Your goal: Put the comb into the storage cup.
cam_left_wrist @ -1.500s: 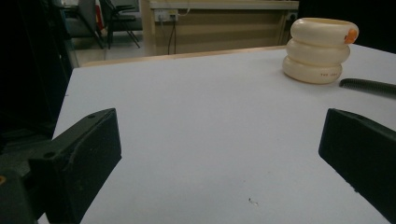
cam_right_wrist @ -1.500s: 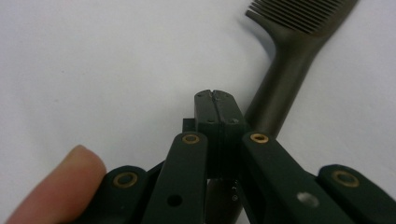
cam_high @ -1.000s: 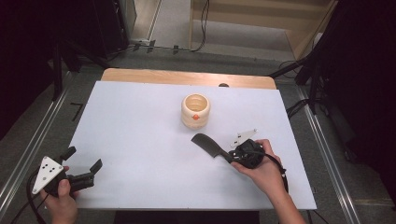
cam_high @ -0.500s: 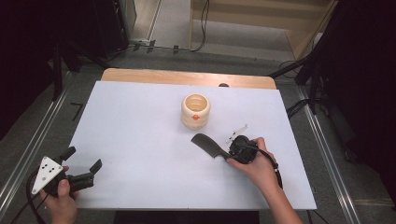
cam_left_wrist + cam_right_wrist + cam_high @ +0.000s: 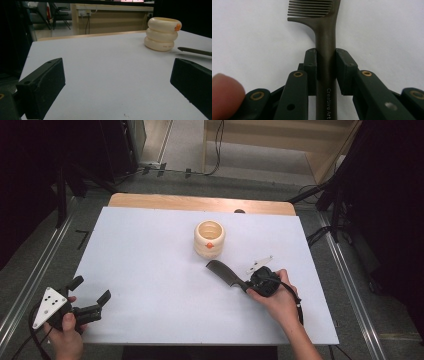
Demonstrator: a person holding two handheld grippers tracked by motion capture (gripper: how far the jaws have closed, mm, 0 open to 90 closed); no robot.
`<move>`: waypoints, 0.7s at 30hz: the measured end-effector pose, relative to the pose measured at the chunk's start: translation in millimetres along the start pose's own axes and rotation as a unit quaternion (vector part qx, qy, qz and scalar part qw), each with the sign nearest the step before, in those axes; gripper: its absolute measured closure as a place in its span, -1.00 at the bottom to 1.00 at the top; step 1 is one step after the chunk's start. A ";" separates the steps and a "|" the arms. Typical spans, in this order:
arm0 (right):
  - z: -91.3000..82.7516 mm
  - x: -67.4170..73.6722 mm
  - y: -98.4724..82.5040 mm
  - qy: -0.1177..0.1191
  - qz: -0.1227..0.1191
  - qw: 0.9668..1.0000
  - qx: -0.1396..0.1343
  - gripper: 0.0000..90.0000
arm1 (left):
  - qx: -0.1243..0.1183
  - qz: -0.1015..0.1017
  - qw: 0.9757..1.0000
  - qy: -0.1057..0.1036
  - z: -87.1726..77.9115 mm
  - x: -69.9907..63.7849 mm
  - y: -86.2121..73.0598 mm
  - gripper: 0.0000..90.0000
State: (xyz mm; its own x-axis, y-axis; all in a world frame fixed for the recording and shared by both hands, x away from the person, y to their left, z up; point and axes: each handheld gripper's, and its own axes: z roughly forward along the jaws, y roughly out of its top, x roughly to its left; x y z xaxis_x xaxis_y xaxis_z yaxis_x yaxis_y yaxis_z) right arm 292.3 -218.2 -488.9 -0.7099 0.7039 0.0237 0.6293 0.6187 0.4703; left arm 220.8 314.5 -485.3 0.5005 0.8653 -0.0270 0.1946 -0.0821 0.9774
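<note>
A dark comb (image 5: 222,271) lies on the white table (image 5: 150,270), its teeth end pointing toward a cream ringed cup (image 5: 209,238) with an orange dot. My right gripper (image 5: 246,285) is at the comb's handle. In the right gripper view its jaws have just been closing, and both pads now press the sides of the comb (image 5: 325,32) handle, so the right gripper (image 5: 326,60) is shut on it. My left gripper (image 5: 91,289) rests at the table's front left corner, open wide with nothing between its jaws (image 5: 117,80). From there the cup (image 5: 162,33) and comb tip (image 5: 195,51) show far off.
A wooden strip (image 5: 200,202) runs along the table's far edge. Metal rails (image 5: 30,285) flank the table on both sides, with cables and dark stands behind it. Bare white surface spreads between the two grippers.
The right hand has shifted slightly at the comb's handle, and the comb has barely moved. The left hand and its gripper have stayed where they were.
</note>
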 end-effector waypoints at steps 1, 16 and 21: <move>0.0 0.0 0.0 0.000 0.000 1.000 0.000 0.58 | 0.000 0.000 1.000 0.000 0.0 0.0 0.0 -1.00; -20.5 5.7 -6.8 -0.002 0.005 0.992 -0.130 0.57 | -0.003 0.012 0.999 -0.043 12.3 -34.5 25.8 -1.00; -21.8 8.9 -8.9 -0.001 0.000 0.988 -0.157 0.57 | 0.003 0.017 0.999 -0.052 18.2 -46.3 35.8 -1.00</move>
State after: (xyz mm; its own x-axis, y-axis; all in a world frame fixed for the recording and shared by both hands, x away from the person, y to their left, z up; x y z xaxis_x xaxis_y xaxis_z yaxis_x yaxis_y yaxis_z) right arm 273.4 -225.1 -473.7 -0.7093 0.7045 0.0221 0.4994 0.4803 0.7210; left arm 220.0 262.5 -452.9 0.5912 0.8064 -0.0162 0.1820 -0.1138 0.9767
